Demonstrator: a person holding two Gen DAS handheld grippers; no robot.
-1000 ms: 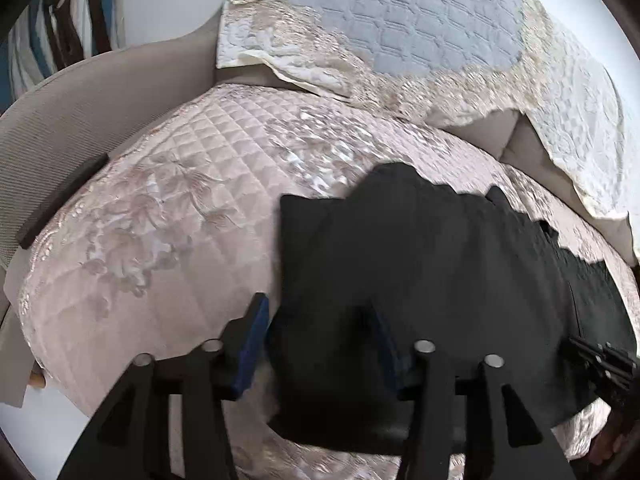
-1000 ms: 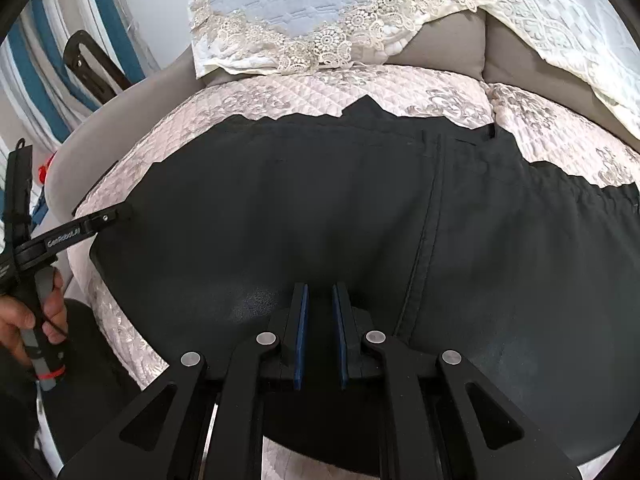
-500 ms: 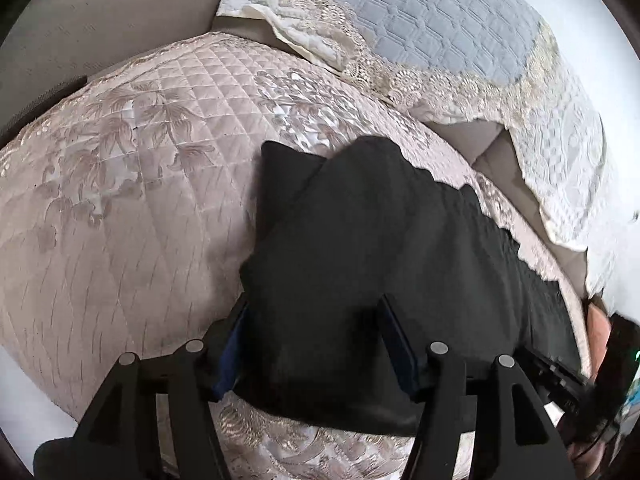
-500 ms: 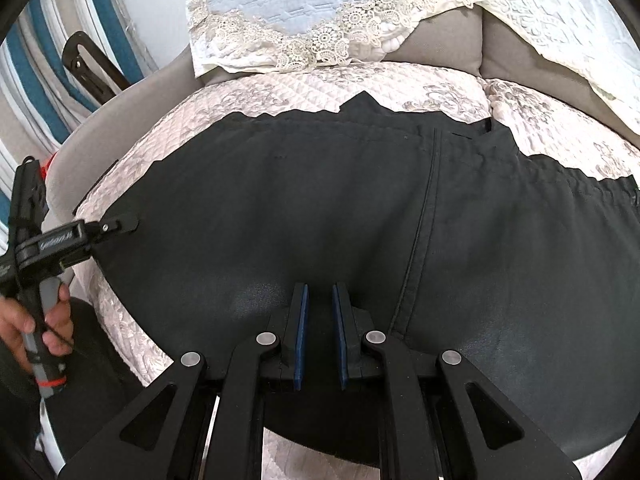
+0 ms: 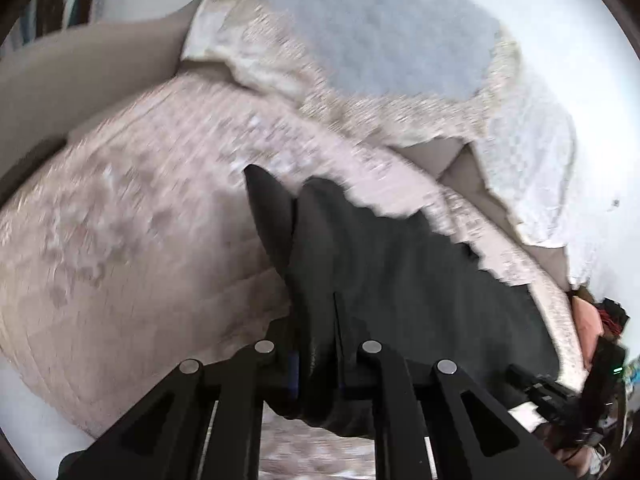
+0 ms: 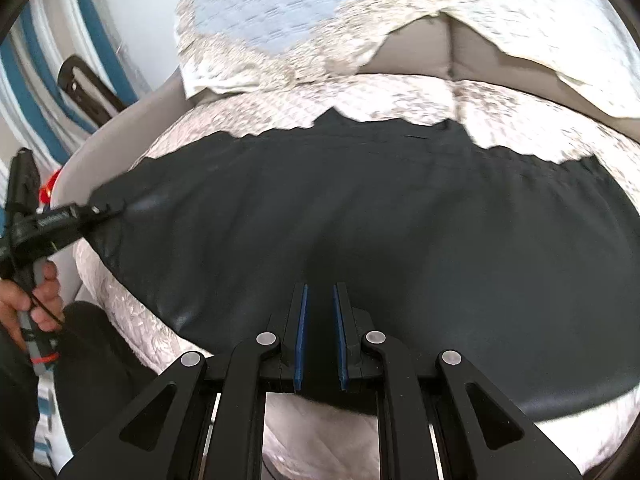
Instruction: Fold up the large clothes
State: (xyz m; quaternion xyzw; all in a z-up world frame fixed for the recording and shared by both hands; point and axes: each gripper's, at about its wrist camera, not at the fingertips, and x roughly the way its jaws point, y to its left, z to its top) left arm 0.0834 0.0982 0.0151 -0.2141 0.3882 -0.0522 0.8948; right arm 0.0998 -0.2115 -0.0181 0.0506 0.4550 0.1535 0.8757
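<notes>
We hold a two-finger gripper in each hand over a sofa seat covered by a quilted pink cover [image 6: 400, 96]. The black garment [image 6: 400, 220] lies spread across that cover, reaching from the cover's left side to its right edge in the right wrist view, with its jagged far hem lying short of the cover's back.

Our left gripper [image 5: 316, 364] has just been closing, and its jaws now pinch a bunched fold of the black garment [image 5: 400, 280] at the garment's left end, near the front of the cover. The cloth rises in a ridge between the blue pads, so this gripper is clenched on the fabric. The left wrist view is blurred.

Our right gripper [image 6: 320, 340] is clamped on the near edge of the garment, at the front rim of the cover; dark cloth fills the narrow gap between its blue pads [image 6: 301, 336].

In the right wrist view our left hand [image 6: 28, 300] holds the left gripper's handle, just off the cover's left front corner, and that gripper's tip meets the garment's left corner.

Behind the cover, a lace-trimmed blue throw [image 6: 260, 12] drapes the sofa's backrest.
</notes>
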